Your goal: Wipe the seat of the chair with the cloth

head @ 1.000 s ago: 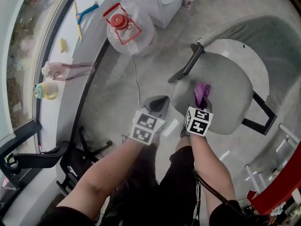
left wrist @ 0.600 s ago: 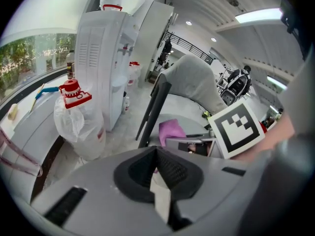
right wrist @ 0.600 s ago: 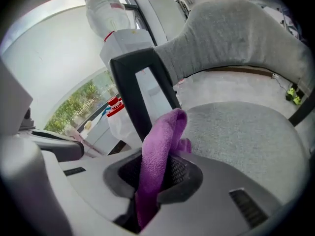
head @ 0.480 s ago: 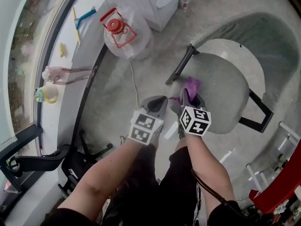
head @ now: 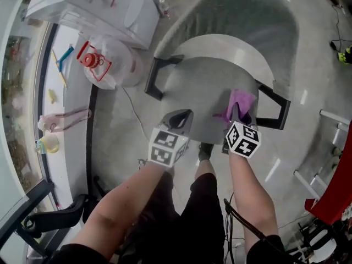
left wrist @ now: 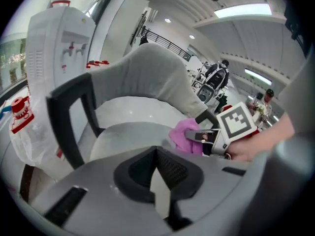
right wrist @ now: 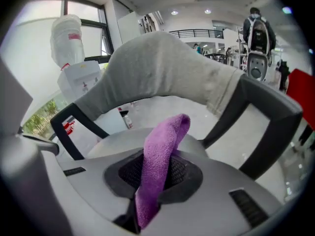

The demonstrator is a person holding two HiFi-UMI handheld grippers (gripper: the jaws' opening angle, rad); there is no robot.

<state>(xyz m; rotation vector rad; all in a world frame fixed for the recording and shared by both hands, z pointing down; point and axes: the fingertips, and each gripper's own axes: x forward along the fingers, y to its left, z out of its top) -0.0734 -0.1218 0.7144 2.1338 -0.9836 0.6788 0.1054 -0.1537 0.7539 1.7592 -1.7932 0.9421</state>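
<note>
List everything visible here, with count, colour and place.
chair: one, grey seat and back, black armrests, centre.
cloth: one, purple, at the seat's right front edge.
water dispenser: one, white, top left.
water jug: one, clear with red cap, beside the dispenser.
cup: one, yellow, window ledge at left.
left gripper: one, shut, empty, near the seat's front.
right gripper: one, shut on the cloth.
</note>
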